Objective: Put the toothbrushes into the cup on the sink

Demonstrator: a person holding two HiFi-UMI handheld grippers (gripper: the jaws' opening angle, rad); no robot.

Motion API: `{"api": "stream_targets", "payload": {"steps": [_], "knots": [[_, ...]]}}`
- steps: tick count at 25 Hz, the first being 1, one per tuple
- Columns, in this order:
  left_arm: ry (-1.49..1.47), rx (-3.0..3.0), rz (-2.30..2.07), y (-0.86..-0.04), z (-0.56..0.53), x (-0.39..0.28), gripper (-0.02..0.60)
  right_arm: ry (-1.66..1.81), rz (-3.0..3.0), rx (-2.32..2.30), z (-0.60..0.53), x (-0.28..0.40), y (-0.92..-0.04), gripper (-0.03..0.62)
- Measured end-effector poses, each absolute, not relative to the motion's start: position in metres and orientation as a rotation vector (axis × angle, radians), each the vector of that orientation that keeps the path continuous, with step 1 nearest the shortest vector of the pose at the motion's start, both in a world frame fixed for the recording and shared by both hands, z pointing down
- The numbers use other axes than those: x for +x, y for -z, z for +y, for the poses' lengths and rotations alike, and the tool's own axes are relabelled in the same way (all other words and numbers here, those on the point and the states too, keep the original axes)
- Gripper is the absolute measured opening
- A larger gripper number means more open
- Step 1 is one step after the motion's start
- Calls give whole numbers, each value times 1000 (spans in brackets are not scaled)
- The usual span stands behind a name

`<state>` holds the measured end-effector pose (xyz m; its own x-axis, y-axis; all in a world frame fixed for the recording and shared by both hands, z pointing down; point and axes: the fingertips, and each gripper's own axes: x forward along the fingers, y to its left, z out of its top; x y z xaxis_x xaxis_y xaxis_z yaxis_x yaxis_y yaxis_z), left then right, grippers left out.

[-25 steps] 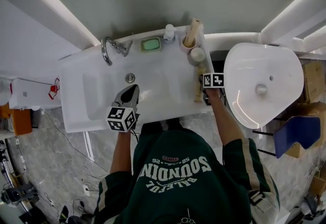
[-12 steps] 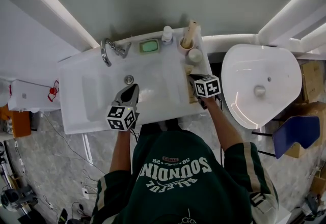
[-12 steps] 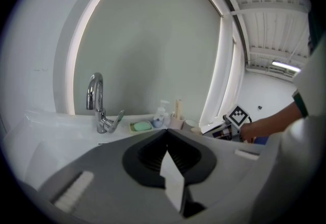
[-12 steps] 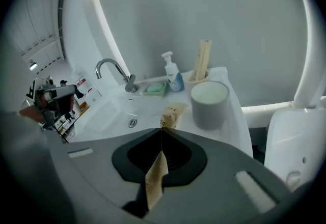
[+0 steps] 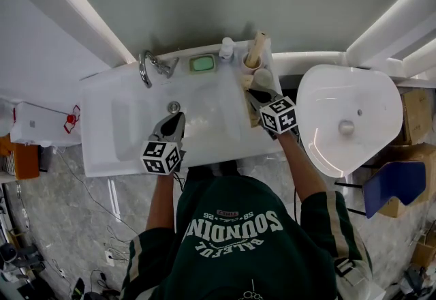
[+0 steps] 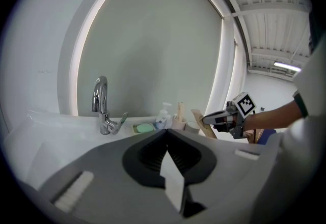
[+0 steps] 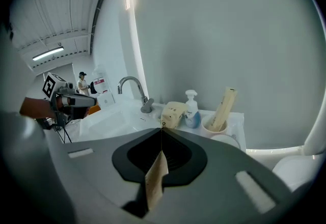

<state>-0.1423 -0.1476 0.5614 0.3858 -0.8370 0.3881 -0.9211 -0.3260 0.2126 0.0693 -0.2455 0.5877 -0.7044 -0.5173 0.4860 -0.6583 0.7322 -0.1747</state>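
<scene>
My right gripper is shut on a beige boxed toothbrush and holds it in the air above the sink's right rim, just in front of the cups. In the right gripper view the box sticks out past the closed jaws. A pinkish cup at the sink's back right corner holds another boxed toothbrush, which leans in it. My left gripper hovers over the basin, shut, with nothing seen in it.
A white cup stands in front of the pinkish one. A soap bottle, a green soap dish and the chrome faucet line the back of the white sink. A large white bowl-shaped fixture stands right of the sink.
My right gripper has lifted the boxed toothbrush off the sink's right rim, rolled, and moved back toward the cups. The left gripper has stayed where it was.
</scene>
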Motion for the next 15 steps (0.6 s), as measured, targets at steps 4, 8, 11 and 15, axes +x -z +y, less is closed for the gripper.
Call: {"api": "stream_targets", "payload": {"steps": [4, 8, 11, 15], "knots": [[-291, 2255, -1519, -562, -145, -141, 51, -480, -2531, 903, -247, 69, -590, 8], [-292, 2239, -1533, -563, -141, -147, 51, -456, -2565, 975, -264, 77, -577, 8], [-294, 2217, -1556, -564, -136, -157, 51, -376, -2579, 1094, -289, 91, -555, 8], [-308, 2194, -1581, -564, -131, -167, 51, -263, -2577, 1265, -324, 113, -526, 8]]}}
